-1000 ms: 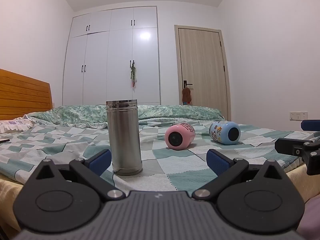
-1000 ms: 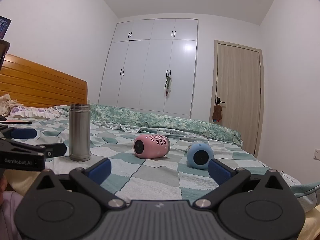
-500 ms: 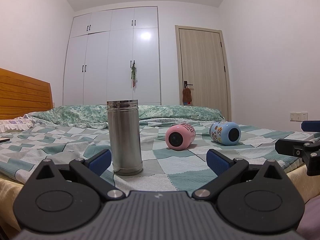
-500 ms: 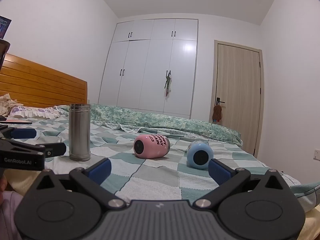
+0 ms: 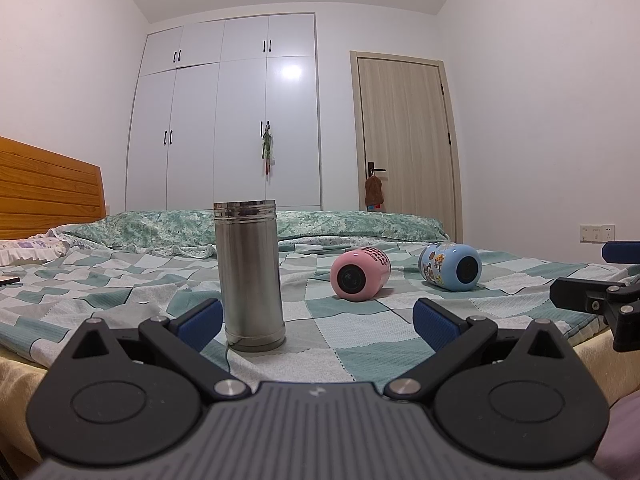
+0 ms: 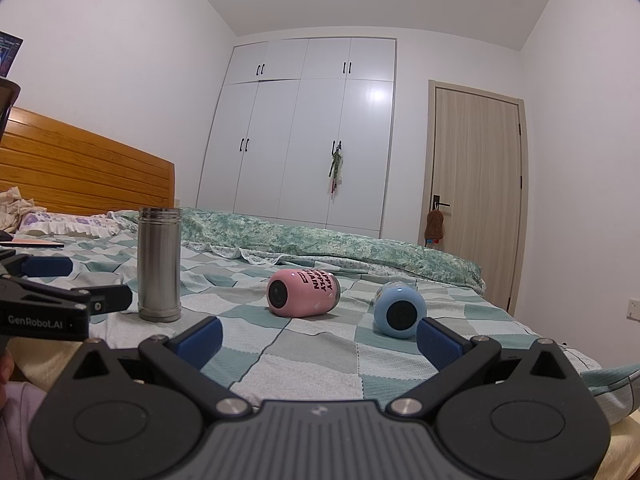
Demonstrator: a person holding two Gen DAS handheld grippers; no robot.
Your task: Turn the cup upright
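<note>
A steel cup (image 5: 251,274) stands upright on the checked bedspread (image 5: 352,328), also in the right wrist view (image 6: 159,264). A pink cup (image 5: 360,274) (image 6: 303,293) and a blue cup (image 5: 450,267) (image 6: 399,310) lie on their sides farther right. My left gripper (image 5: 318,322) is open and empty, just short of the steel cup. My right gripper (image 6: 320,340) is open and empty, facing the pink and blue cups from the bed's edge. Each gripper shows at the side of the other's view.
A wooden headboard (image 6: 80,176) and pillows (image 6: 68,224) are at the left. A rolled green quilt (image 5: 256,228) lies along the far side of the bed. White wardrobe (image 5: 240,120) and a door (image 5: 404,144) stand behind.
</note>
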